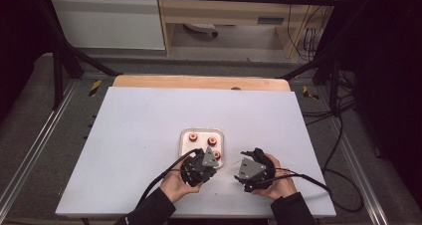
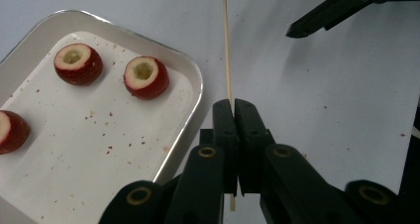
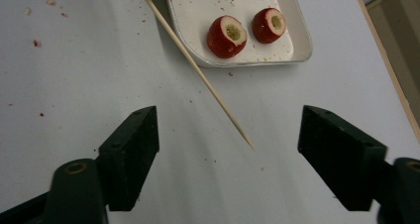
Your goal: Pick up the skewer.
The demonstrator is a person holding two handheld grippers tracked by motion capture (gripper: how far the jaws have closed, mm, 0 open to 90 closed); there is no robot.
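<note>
The left tool (image 2: 233,110) clamps a wooden skewer (image 3: 198,70) whose free tip points between the open right tool (image 3: 228,149).

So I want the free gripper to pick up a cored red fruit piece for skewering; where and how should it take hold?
Probably grip the cored red fruit piece nearest the thin wooden skewer across its rounded red sides, coming down from above the white metal tray. Its hollowed pale face then stays uncovered for the point. The open right gripper looks wide enough.
</note>
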